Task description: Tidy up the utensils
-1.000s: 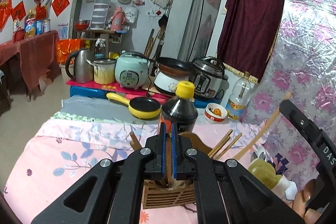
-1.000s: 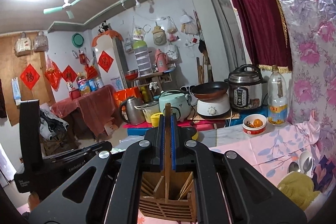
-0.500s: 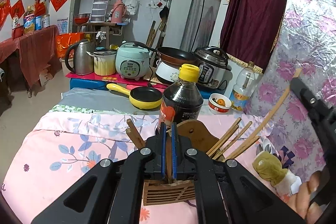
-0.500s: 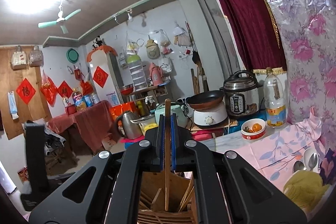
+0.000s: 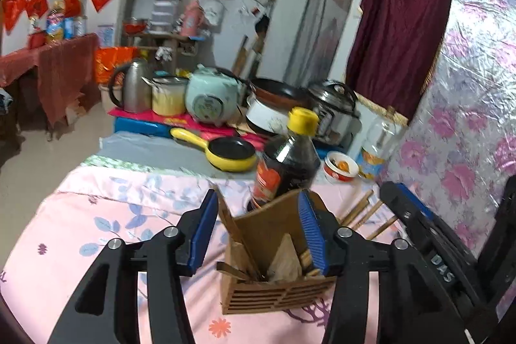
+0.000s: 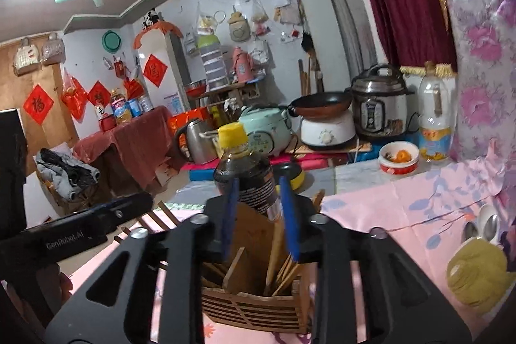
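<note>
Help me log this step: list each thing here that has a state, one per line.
Left hand-held gripper: jaws opening, gripping nothing.
Right hand-held gripper: jaws opening, gripping nothing.
Wooden utensil holder: upright, holding utensils.
Soy sauce bottle: upright, capped.
Yellow pan: empty.

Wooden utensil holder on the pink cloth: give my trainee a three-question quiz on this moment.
1. True or false: the left gripper is clamped on a chopstick.
2. What stands right behind the wooden utensil holder? A) dark sauce bottle with a yellow cap B) steel kettle C) orange bowl
3. Fill in: the small frying pan beyond the pink cloth is ____ in colour.

Key: 1. False; both grippers' jaws are opening, and wooden utensils stand loose in the holder. 2. A, the dark sauce bottle. 3. Yellow.
</note>
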`<state>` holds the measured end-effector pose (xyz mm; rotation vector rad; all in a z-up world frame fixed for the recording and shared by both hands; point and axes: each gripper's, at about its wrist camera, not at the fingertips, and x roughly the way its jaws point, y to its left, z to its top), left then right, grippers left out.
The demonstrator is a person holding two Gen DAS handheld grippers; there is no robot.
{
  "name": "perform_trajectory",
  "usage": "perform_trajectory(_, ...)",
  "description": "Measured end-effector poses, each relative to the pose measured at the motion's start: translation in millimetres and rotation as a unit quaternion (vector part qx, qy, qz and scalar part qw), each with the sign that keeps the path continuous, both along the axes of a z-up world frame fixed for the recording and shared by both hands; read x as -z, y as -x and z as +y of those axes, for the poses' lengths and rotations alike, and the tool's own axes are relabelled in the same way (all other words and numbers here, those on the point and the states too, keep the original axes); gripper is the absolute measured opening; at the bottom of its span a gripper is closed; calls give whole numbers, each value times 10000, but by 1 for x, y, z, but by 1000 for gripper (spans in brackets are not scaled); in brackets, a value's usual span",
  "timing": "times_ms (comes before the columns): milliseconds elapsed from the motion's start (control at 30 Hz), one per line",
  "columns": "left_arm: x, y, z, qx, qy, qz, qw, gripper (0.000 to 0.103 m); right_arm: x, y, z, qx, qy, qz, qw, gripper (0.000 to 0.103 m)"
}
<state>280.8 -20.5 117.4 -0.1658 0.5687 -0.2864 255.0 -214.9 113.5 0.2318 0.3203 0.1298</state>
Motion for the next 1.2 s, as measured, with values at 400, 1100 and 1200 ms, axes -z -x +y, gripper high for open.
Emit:
perform_trajectory(400, -18, 18, 6, -153, -310, -351, 9988, 97, -22, 23, -11, 88, -149, -338, 9993, 78)
perform_trajectory(1100, -28, 141, 22, -448, -689, -944, 9921, 97, -53, 140, -16, 296, 99, -328, 9990, 96)
perform_trajectory(1200, -9, 165, 21, -422, -775, -996, 9911, 97, -50, 159, -18, 224, -55, -310, 9993, 96)
